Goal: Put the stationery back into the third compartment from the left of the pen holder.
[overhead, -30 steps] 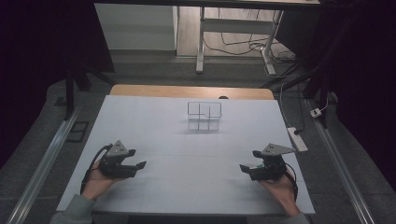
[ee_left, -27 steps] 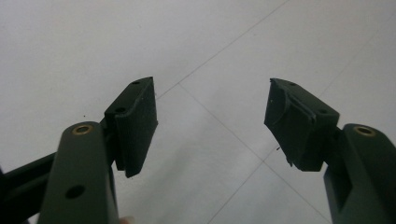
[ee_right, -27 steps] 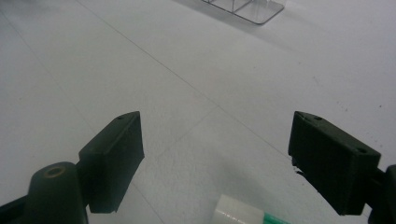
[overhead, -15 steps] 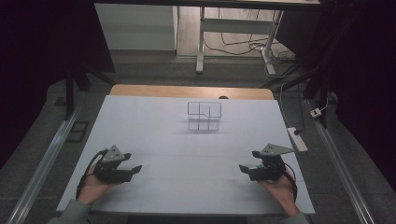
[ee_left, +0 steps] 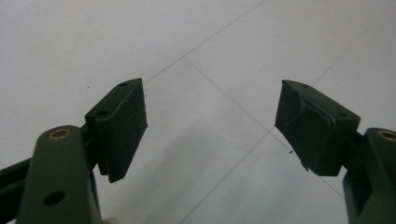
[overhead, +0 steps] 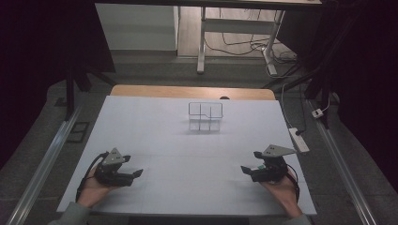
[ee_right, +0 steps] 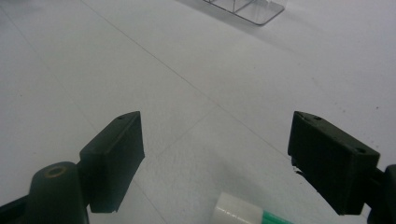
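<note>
Down at the near edge of the white tabletop (overhead: pixel 187 140) you've got both hands planted, one gripper in each, so two grippers total. Your left gripper (overhead: pixel 136 174) sits low on the left side, nose aimed toward the middle of the tabletop; its jaws have just been opening and now stand spread wide, with bare white surface between them and nothing pinched. Your right gripper (overhead: pixel 244 169) mirrors it on the right side, pointing inward too, jaws spread wide apart and gripping nothing.

Right under the right gripper's jaws, in the right gripper view, there's one white cylinder with a green band (ee_right: pixel 245 215) poking in from the bottom edge. Its long axis runs slanting across the lower frame, white end toward the gap between the jaws. It lies below them, not pinched. How long it is, can't tell, it's cut off.

Farther out, past the middle of the tabletop, stands one clear plastic divider box (overhead: pixel 205 116), well apart from both grippers, its long side running left to right across the tabletop.
</note>
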Demonstrator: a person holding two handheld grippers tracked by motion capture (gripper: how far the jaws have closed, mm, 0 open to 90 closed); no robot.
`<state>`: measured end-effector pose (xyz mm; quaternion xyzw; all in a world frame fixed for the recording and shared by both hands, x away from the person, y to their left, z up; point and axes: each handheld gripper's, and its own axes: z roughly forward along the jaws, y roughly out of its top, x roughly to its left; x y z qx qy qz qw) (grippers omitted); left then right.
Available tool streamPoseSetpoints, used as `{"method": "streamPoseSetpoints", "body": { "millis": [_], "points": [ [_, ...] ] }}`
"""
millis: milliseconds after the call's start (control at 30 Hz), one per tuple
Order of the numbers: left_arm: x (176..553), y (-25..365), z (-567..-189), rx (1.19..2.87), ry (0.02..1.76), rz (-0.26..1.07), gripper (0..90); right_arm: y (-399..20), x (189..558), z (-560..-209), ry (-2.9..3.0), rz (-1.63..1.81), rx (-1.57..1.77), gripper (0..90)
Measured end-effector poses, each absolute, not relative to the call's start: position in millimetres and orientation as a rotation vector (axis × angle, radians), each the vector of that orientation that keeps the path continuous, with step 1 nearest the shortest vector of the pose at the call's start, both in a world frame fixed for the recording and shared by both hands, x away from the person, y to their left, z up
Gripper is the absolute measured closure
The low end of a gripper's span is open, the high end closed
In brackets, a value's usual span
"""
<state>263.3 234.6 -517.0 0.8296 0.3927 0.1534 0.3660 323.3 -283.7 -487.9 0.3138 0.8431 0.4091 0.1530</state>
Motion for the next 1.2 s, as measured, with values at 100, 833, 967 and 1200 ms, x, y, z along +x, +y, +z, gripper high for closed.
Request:
{"method": "streamPoseSetpoints", "body": {
  "millis": [100,833,967,1200],
  "points": [
    [266,236,-518,2.132,1.016,0.392,25.0,-283,325,-486,2.431,1.160,0.883,18.6],
    [270,238,-522,2.137,1.030,0.383,25.2,-301,352,-467,2.703,0.993,0.774,20.1],
    [269,239,-522,2.133,1.035,0.381,25.6,-297,356,-467,2.774,0.898,0.720,22.8],
    [268,239,-523,2.134,1.037,0.384,25.9,-290,359,-460,2.876,0.738,0.576,23.9]
  ]
}}
